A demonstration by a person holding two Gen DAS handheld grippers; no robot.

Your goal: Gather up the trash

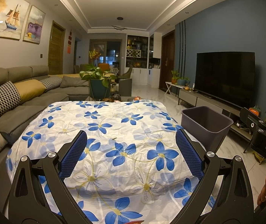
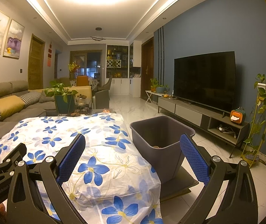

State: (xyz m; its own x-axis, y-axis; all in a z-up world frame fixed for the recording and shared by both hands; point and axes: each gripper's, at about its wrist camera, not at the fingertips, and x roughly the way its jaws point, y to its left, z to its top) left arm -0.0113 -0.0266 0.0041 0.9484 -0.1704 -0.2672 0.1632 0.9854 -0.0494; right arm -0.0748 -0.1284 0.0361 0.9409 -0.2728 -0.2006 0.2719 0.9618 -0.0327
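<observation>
Both grippers hung with jaws spread wide and nothing between them: the left gripper [image 1: 131, 154] above the flowered cloth [image 1: 103, 123], the right gripper [image 2: 133, 156] nearer the bin [image 2: 161, 141]. One tiny dark scrap [image 1: 114, 138] lay mid-cloth, beyond the left pads. Small and flat, it could slip the pads, or they might snag cloth instead. Further right, the grey bin stood on the floor, something pale inside.

Both wrist views face forward over the flowered tablecloth [image 1: 114, 130]; right view nearer the bin [image 2: 161, 136].
</observation>
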